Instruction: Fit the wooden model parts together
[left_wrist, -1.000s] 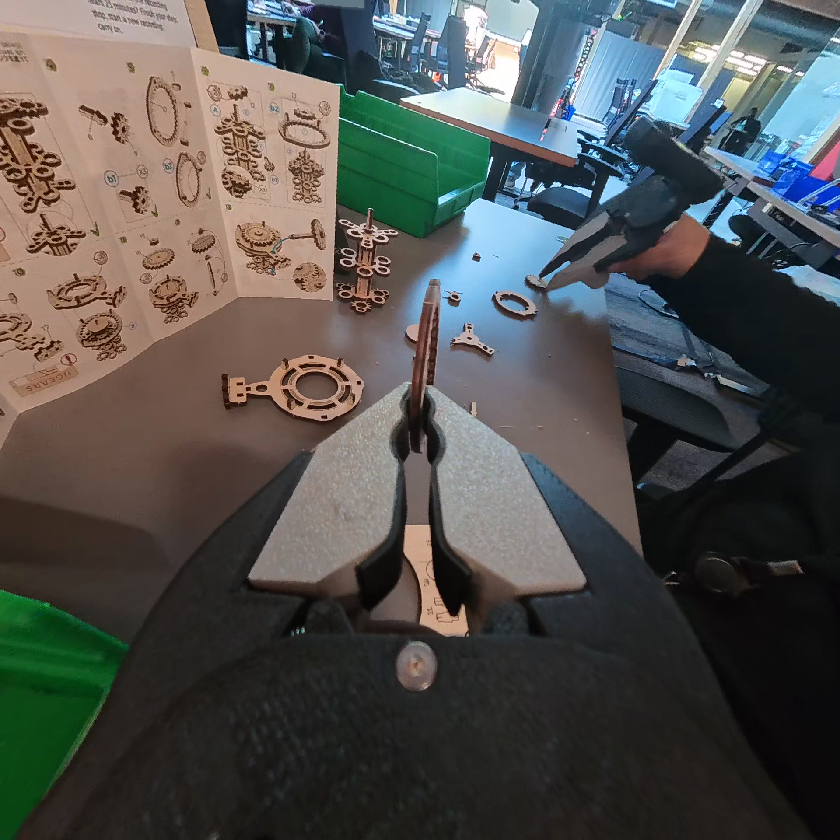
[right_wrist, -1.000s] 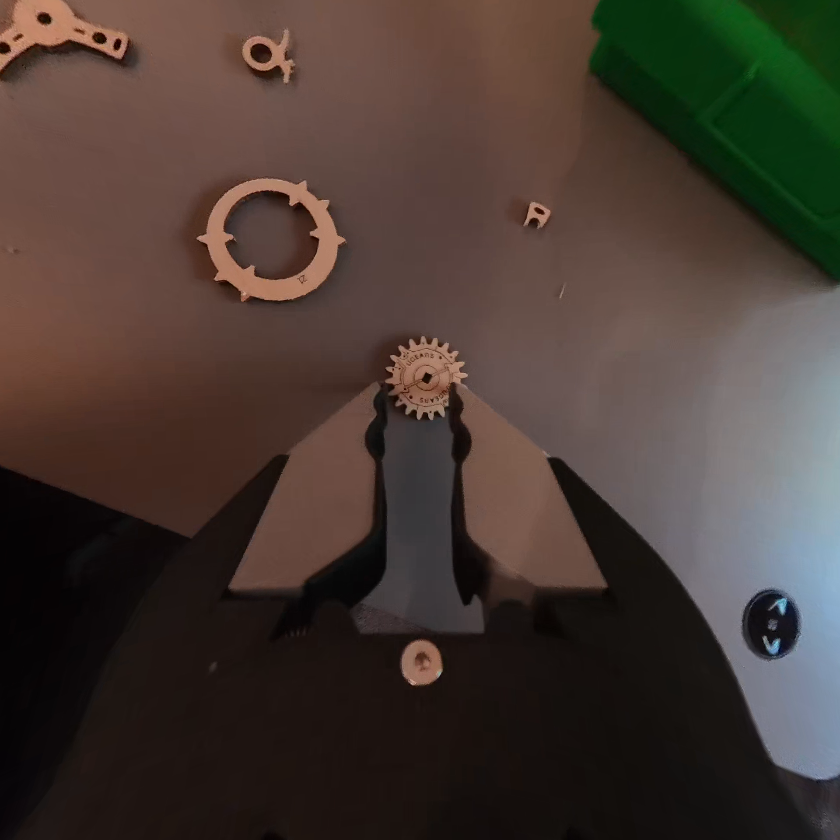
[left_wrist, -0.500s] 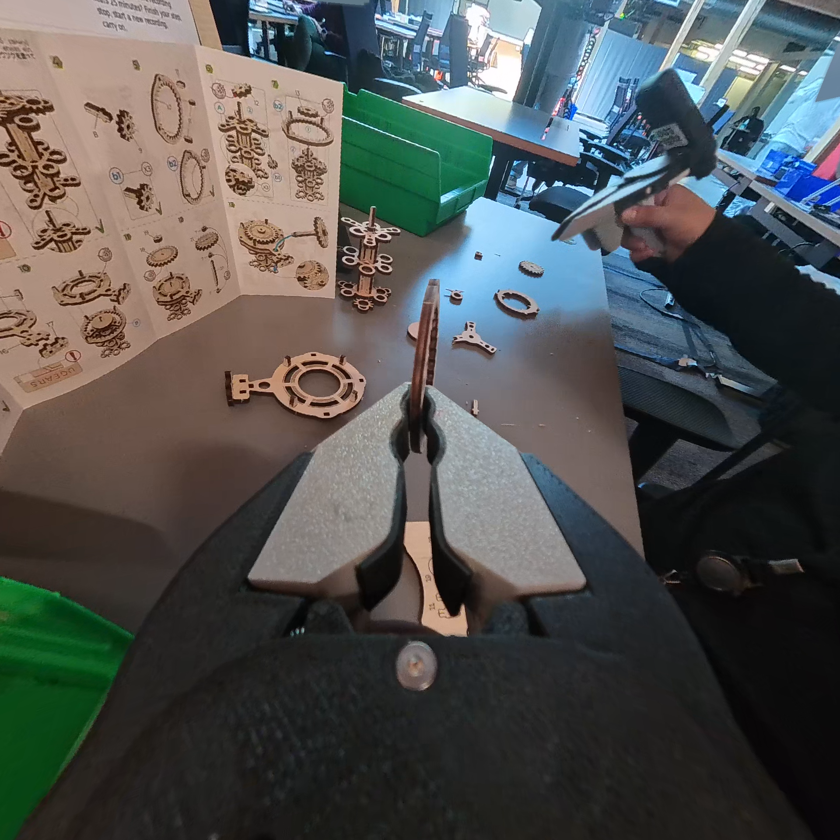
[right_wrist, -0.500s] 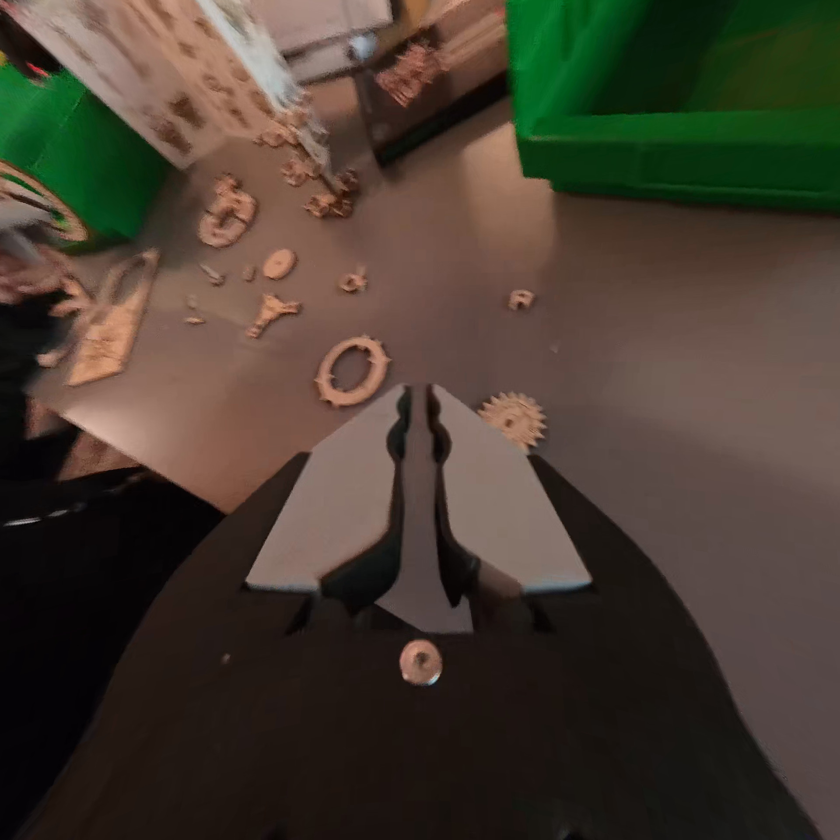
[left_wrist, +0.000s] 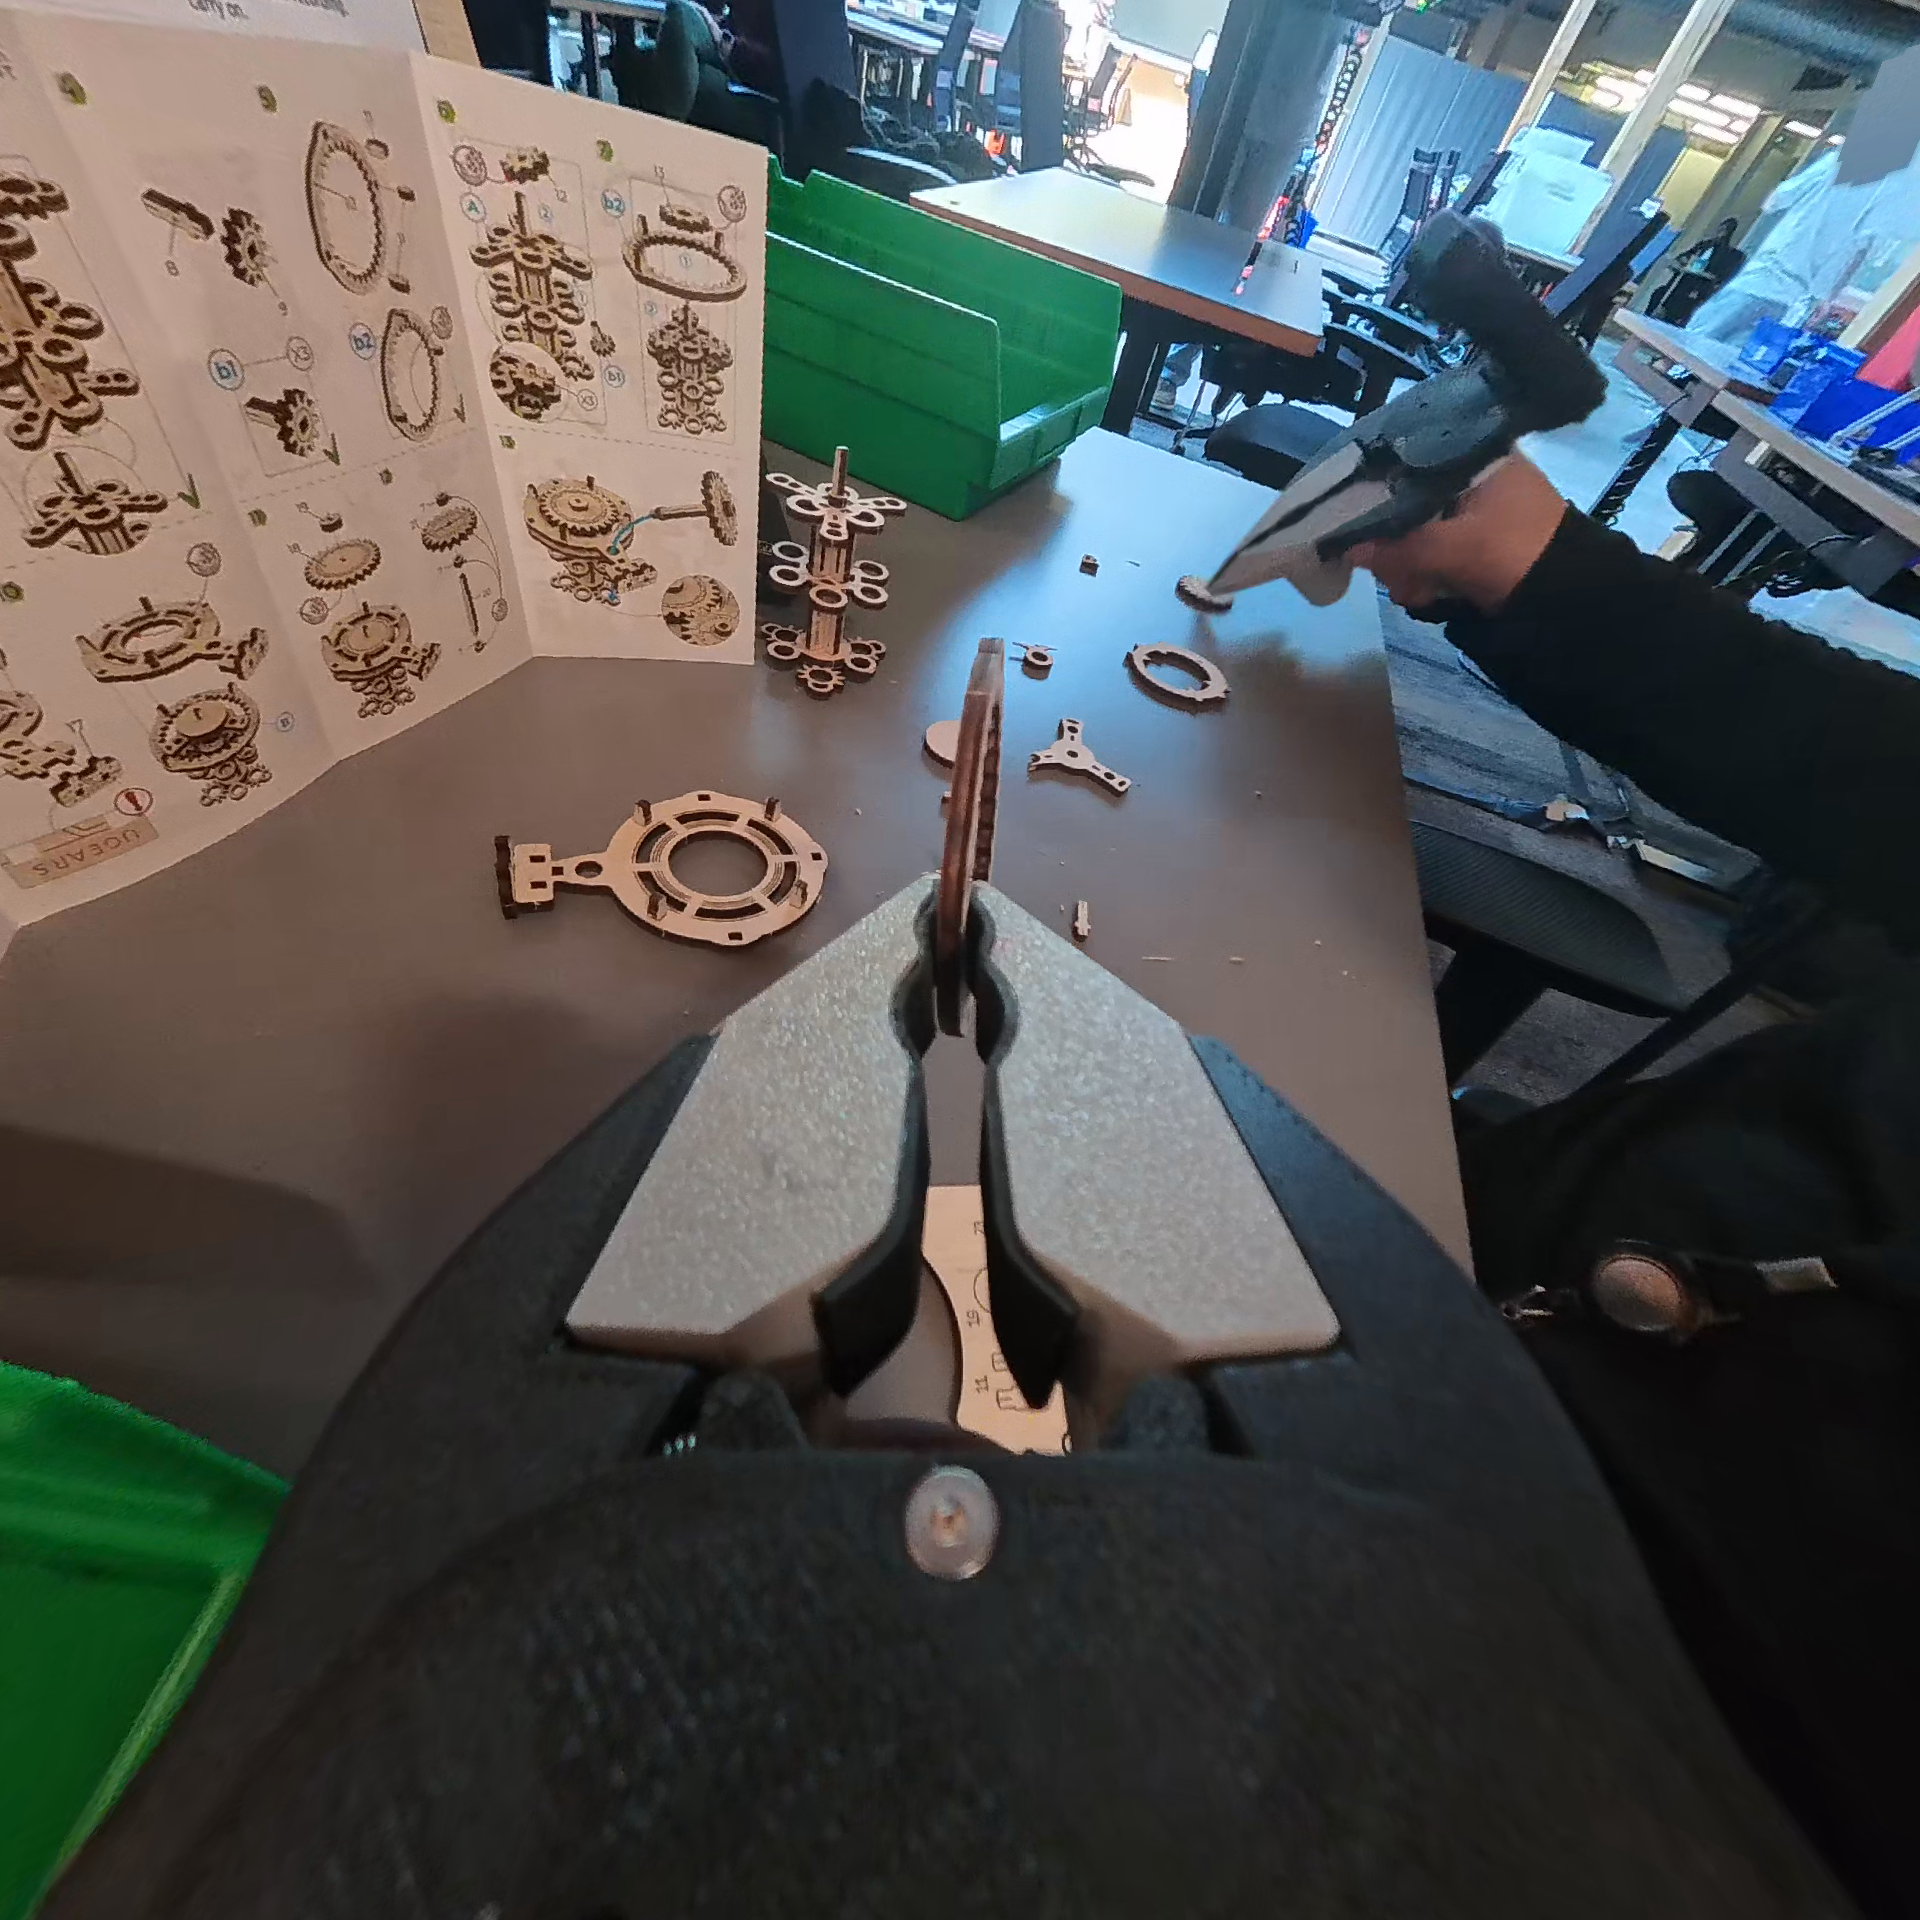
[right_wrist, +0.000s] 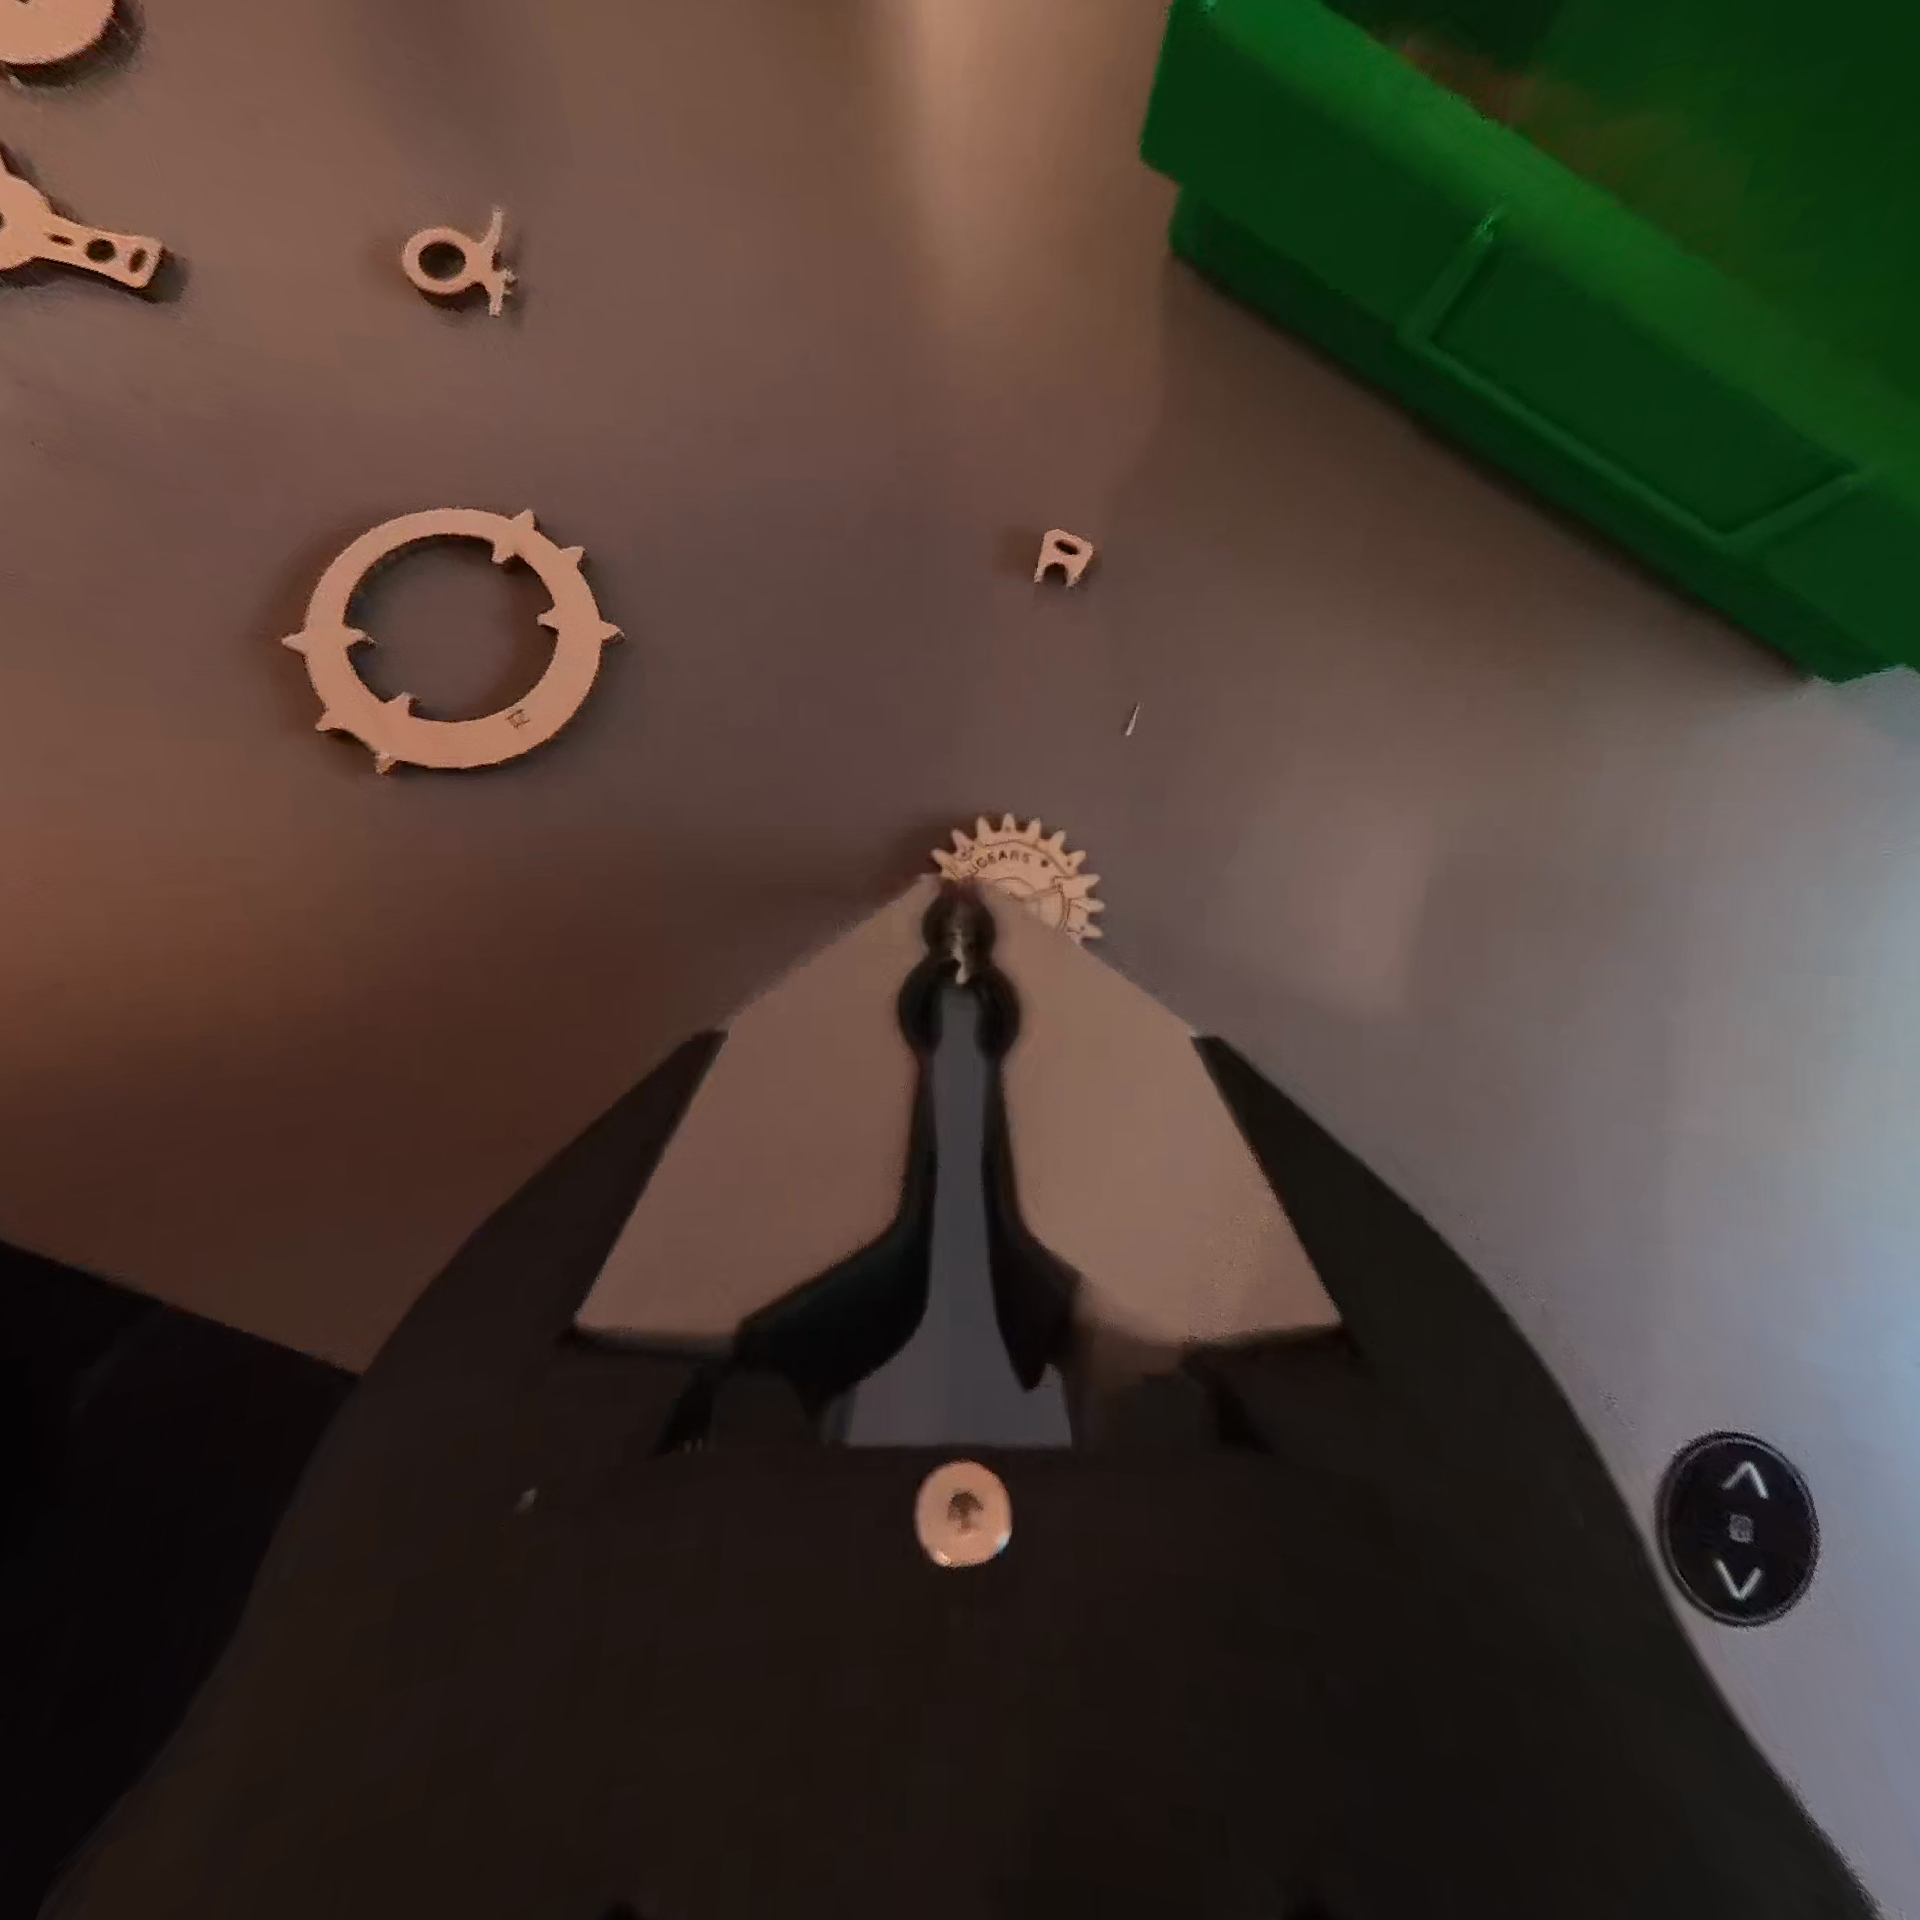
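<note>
My left gripper (left_wrist: 958, 920) is shut on a thin wooden disc (left_wrist: 975, 790), held upright and edge-on above the dark table (left_wrist: 312, 1039). A wooden base plate with a ring and pegs (left_wrist: 675, 868) lies just left of it. A small wooden gear (right_wrist: 1023, 868) lies flat on the table. My right gripper (right_wrist: 961, 920) has its jaws closed to a narrow slit, with the tips down on the gear's near edge; part of the gear is hidden under them. In the left wrist view that gripper (left_wrist: 1226, 592) touches the gear (left_wrist: 1197, 594) at the far right.
A spiked ring (right_wrist: 338, 644), a small loop piece (right_wrist: 447, 260), a tiny block (right_wrist: 1062, 556) and a three-arm piece (left_wrist: 1075, 764) lie loose. A stacked wooden tower (left_wrist: 831, 582) stands by the folded instruction sheet (left_wrist: 364, 416). Green bins (left_wrist: 914, 332) (left_wrist: 94, 1610) stand far and near-left. Spacing between my two grippers at the tips: around 40 centimeters. From either gripper's tips it is about 25 centimeters to the stacked wooden tower (left_wrist: 831, 582).
My right gripper lifted off the gear and shut half a second ago, and has now come back down with shut tips onto the gear's edge. My left gripper has held still with the disc.
</note>
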